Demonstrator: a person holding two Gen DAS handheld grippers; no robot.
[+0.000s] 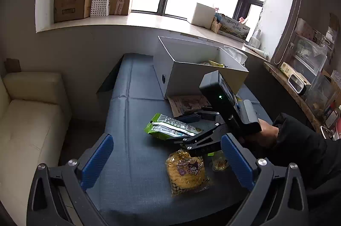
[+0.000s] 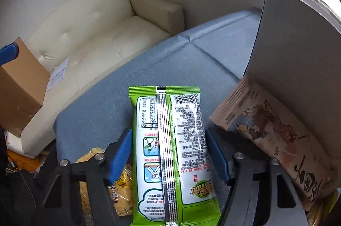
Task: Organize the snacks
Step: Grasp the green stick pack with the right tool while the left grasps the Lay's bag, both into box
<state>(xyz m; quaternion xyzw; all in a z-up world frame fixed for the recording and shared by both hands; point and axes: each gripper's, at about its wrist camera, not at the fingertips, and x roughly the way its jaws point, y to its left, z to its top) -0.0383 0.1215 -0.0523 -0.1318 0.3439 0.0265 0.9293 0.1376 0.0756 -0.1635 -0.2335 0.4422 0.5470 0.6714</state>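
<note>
On the blue tablecloth [image 2: 106, 98], beside the grey box [image 2: 298, 55], the green snack packet [image 2: 170, 151] lies between the right gripper [image 2: 169, 153] pads, which touch its sides (light, crinkly, slippery film); grip mid-length. Left gripper [image 1: 166, 159] hangs spread.

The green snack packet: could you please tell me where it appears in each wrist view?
Left wrist view: the green packet lies mid-frame on the blue cloth, at the right gripper's tips.
Right wrist view: the packet fills bottom centre, between the two blue fingers.
Shared landmark: the white box, behind the packet.
</note>
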